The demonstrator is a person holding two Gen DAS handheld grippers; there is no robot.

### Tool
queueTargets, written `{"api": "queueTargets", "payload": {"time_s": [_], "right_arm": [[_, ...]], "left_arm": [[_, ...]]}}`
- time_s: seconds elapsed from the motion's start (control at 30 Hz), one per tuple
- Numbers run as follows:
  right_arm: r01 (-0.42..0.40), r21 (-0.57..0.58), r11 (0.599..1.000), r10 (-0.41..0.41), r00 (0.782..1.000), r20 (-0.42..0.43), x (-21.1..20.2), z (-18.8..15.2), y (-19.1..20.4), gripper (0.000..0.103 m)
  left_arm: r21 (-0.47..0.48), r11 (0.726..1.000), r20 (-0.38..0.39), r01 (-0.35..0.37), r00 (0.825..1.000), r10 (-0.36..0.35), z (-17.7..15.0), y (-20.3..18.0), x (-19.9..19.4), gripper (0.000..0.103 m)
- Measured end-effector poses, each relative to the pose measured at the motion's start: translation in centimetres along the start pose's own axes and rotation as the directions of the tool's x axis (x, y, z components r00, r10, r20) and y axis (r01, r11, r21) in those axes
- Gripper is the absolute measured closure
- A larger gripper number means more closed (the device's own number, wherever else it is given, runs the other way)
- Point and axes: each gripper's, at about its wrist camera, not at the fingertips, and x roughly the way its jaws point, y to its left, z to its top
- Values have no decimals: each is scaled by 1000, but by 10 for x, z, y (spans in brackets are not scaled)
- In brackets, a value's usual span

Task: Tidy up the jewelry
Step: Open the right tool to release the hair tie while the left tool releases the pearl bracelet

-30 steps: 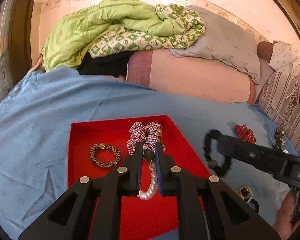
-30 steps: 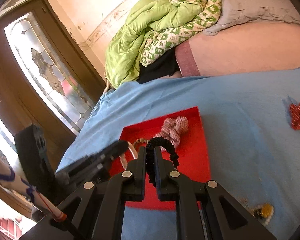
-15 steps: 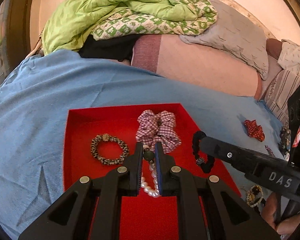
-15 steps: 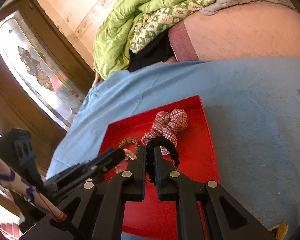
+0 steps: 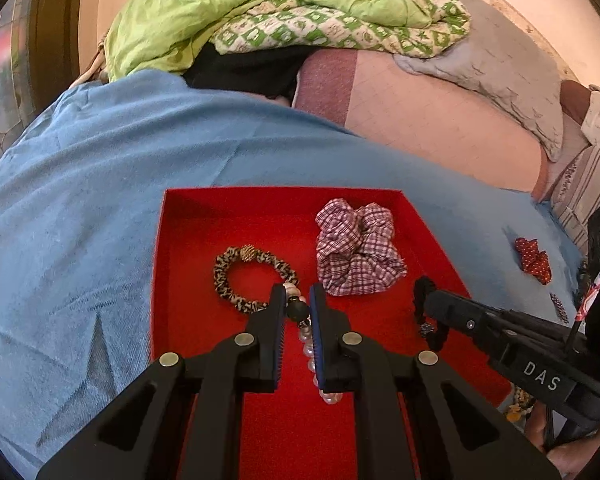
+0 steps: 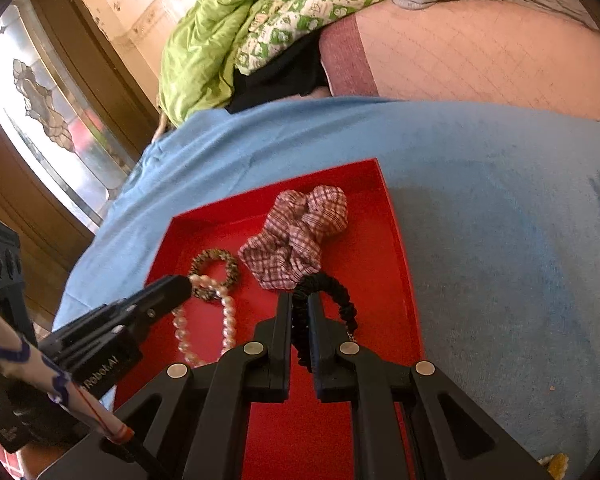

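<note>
Both grippers have dropped lower over the red tray (image 5: 172, 280) since before. Left gripper (image 5: 297, 308) fingers clamped on pearl bracelet (image 6: 204, 320), right gripper (image 6: 300, 312) fingers clamped on black scrunchie (image 6: 332, 292), both items low over tray floor, likely for release there.

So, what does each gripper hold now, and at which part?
The left gripper pinches the pearl bracelet at its dark bead. The right gripper pinches the black hair tie by its band.
</note>
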Motion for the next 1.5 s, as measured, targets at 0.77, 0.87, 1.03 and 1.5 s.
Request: {"api": "queueTargets", "payload": {"time_s": [0.77,0.87,1.03,1.5], "right_arm": [[-15,33,999,16,999,-28,9,-6,-8,92],[-25,36,999,26,999,-23,6,-5,-7,90],[-39,33,999,39,999,-12,0,-3,-4,86],[-66,65,996,62,997,52,-34,10,-11,85]], "left_arm": [[-12,1000,-37,-7,999,7,0,-1,15,92],[-14,1000,-29,-8,1000,7,1,0,13,92],[-14,1000,-22,-12,1000,11,1,-1,10,91],[22,1000,33,4,999,-5,1,-11,-8,78]]}}
